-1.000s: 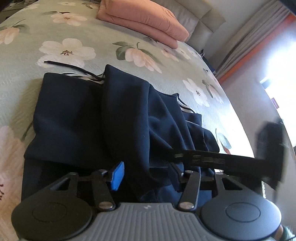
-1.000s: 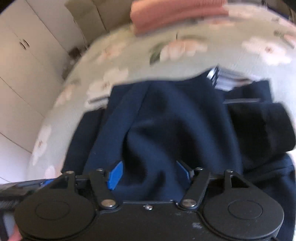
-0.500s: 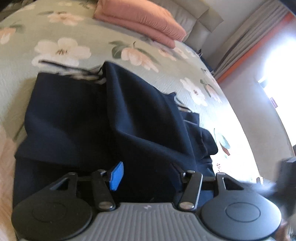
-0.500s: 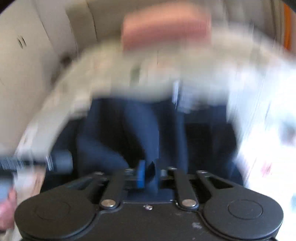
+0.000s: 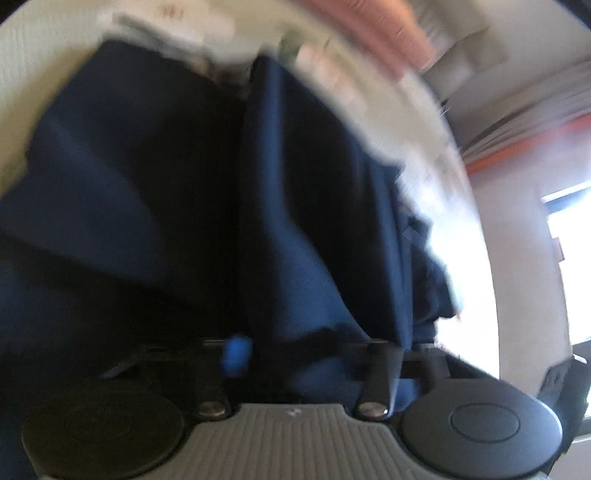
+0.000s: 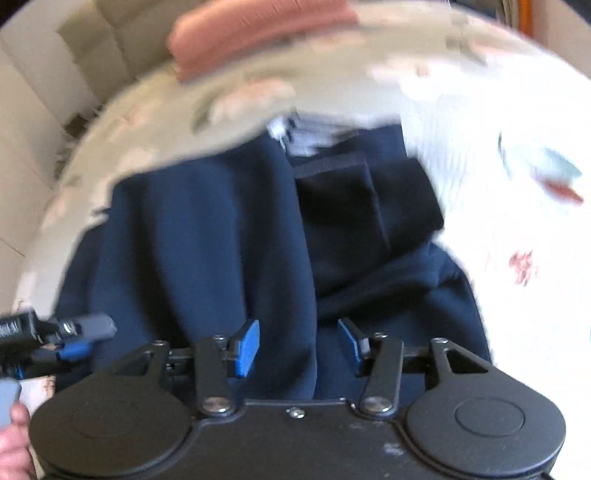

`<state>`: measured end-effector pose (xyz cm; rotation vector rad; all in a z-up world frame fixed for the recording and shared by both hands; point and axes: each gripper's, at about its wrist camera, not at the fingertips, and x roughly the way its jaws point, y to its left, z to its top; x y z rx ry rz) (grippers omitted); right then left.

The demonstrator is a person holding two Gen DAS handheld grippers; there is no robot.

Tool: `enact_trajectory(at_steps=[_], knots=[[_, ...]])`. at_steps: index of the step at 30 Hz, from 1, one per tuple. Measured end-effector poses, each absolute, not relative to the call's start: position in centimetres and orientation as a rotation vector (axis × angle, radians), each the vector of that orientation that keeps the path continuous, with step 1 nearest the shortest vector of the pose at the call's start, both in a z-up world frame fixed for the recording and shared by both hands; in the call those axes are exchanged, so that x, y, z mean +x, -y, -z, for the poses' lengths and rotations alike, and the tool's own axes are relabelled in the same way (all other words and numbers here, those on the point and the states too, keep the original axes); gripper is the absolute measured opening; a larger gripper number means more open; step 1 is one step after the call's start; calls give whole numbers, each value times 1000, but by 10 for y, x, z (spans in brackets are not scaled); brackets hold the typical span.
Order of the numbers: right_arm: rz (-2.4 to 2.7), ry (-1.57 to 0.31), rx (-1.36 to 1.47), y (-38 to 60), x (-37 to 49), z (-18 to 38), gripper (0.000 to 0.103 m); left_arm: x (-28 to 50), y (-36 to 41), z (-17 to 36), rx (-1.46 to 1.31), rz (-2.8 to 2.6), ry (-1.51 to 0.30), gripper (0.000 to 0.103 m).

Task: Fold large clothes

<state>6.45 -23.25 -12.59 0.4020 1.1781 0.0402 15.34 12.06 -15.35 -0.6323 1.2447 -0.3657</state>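
One bed (image 6: 258, 110) with flowered cover carries one dark navy garment (image 6: 207, 236), crumpled in its middle, and one pink folded blanket (image 6: 258, 33) beyond. The left tongs (image 5: 291, 354) have just been closing on navy cloth; the right tongs (image 6: 299, 347) stand open over a fold.

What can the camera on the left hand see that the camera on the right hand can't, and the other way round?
Only the left wrist view shows the curtain with its orange stripe and the bright window. Only the right wrist view shows the white cupboards, the garment's dark cuff, the left claw seen from the side, and part of a hand at the lower left corner. Both show the navy garment on the floral bedspread, and the pink folded bedding beyond it.
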Motion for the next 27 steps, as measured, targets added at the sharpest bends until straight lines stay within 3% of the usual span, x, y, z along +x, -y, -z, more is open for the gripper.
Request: enact_trajectory(at_steps=[1, 2, 3, 6, 10, 11, 13, 15, 21, 22, 24, 27], knots=[[-70, -1203, 450, 232, 65, 136, 53, 151, -121, 156, -646, 350, -1233, 5], [-97, -1196, 474, 229, 64, 141, 24, 146, -126, 152, -656, 325, -1189, 5], [-103, -1169, 475, 227, 60, 138, 11, 140, -134, 145, -671, 310, -1132, 5], [-101, -1009, 407, 221, 40, 105, 11, 110, -170, 123, -713, 266, -930, 5], [-86, -1102, 390, 210, 35, 122, 11, 102, -181, 156, -678, 212, -1099, 6], [-44, -1166, 379, 210, 36, 137, 17, 102, -179, 166, -658, 204, -1148, 9], [-36, -1183, 474, 221, 35, 141, 19, 99, -181, 168, -653, 214, -1152, 15], [9, -1171, 494, 232, 36, 123, 59, 94, -191, 150, -646, 223, -1110, 19], [-105, -953, 345, 192, 39, 68, 58, 89, -191, 90, -498, 306, -942, 20], [-136, -935, 298, 177, 45, 70, 53, 95, -179, 88, -498, 360, -928, 22], [-188, -928, 217, 149, 50, 79, 21, 105, -157, 99, -496, 446, -956, 24], [-194, -1031, 145, 124, 54, 116, 17, 113, -132, 146, -415, 446, -1062, 22]])
